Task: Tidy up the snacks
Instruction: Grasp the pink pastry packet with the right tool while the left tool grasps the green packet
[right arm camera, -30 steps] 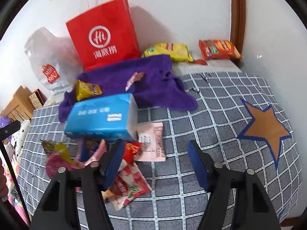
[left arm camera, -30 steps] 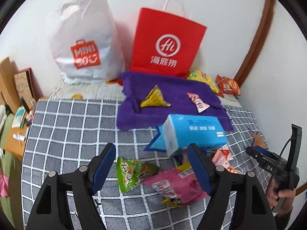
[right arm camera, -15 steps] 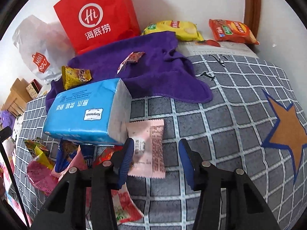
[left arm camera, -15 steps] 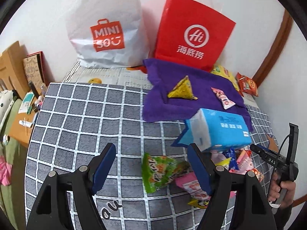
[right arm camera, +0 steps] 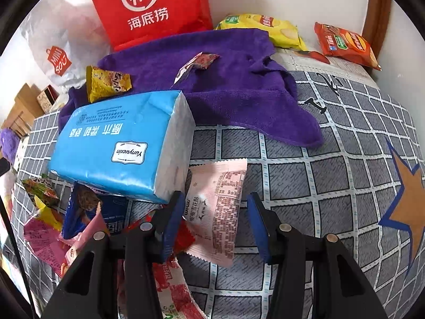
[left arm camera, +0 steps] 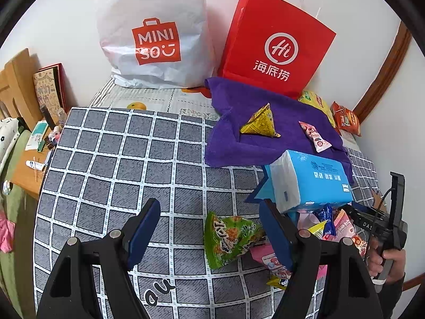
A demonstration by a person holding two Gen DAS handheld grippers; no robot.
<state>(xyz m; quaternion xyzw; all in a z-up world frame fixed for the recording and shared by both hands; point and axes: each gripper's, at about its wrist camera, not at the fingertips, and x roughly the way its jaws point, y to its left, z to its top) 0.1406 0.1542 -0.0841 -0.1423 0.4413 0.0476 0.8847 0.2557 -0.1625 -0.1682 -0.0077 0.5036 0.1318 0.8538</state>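
Note:
My right gripper (right arm camera: 215,199) hangs low over a pale pink snack packet (right arm camera: 225,180) lying flat on the checked bedcover. Its blue pads straddle the packet's lower half with gaps on both sides, so it is open. A blue tissue pack (right arm camera: 119,143) leans on a heap of small snack packets (right arm camera: 85,212) just left of it. My left gripper (left arm camera: 208,207) is open and empty above the cover, a green snack packet (left arm camera: 228,236) lying by its right finger. A yellow triangular packet (left arm camera: 261,122) and a small pink candy (left arm camera: 314,135) rest on the purple towel (left arm camera: 265,146).
A red paper bag (left arm camera: 276,47) and a white plastic bag (left arm camera: 154,34) stand against the wall behind the towel. A yellow chips bag (right arm camera: 265,29) and an orange-red bag (right arm camera: 345,45) lie at the back right. A hand (left arm camera: 385,260) holds the right gripper's handle. A cluttered wooden shelf (left arm camera: 29,170) borders the bed's left side.
The right gripper came down and forward onto the pink packet, its jaws narrowing around it. The left gripper dropped lower and nearer to the cover, staying equally wide.

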